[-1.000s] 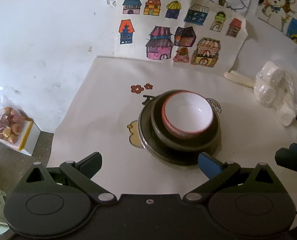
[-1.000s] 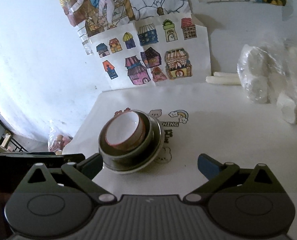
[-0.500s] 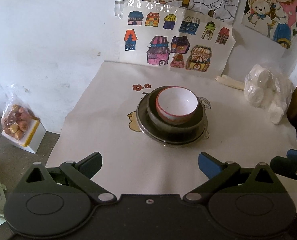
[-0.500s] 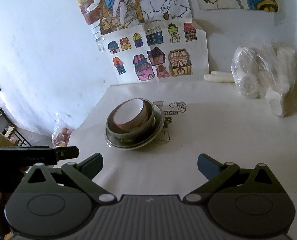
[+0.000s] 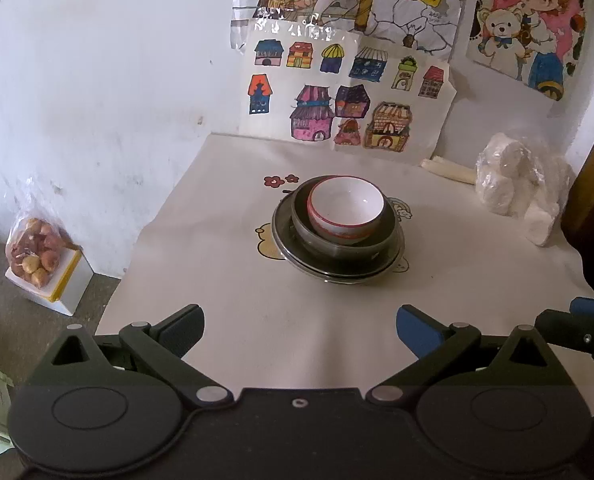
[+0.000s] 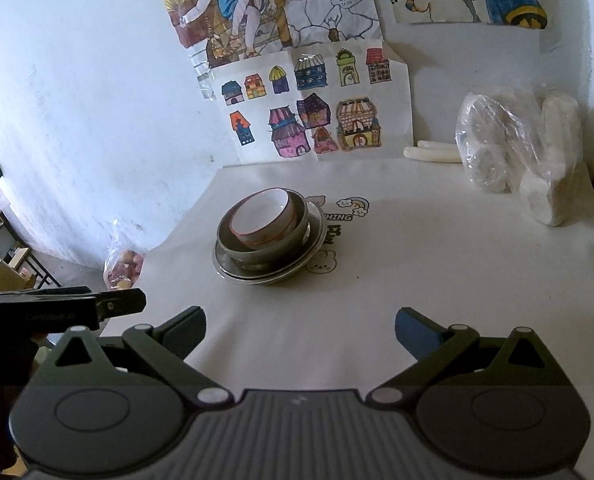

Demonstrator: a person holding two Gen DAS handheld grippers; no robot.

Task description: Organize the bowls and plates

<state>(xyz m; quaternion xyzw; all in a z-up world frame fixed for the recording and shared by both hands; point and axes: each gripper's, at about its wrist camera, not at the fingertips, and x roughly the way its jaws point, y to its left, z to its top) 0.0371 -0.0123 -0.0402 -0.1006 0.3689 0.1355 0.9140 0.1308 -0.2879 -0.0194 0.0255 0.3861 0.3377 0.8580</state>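
A white bowl with a red rim (image 5: 347, 210) (image 6: 264, 216) sits nested in a dark grey bowl (image 5: 339, 242) (image 6: 273, 250), which rests on a metal plate (image 5: 337, 270) (image 6: 315, 240) in the middle of the table. My left gripper (image 5: 299, 330) hangs open over the near table edge, well short of the stack, with nothing between its fingers. My right gripper (image 6: 299, 328) is also open and empty, back from the stack and to its right. The left gripper shows at the left edge of the right wrist view.
The table carries a white printed cloth (image 5: 225, 280). A plastic bag of white items (image 5: 517, 190) (image 6: 517, 152) and pale sticks (image 6: 433, 152) lie at the back right. Drawings hang on the wall behind. A bag of fruit on a box (image 5: 37, 264) sits on the floor left.
Both grippers have pulled back and up from the stacked bowls, which now look smaller and farther. The stack itself has not moved.
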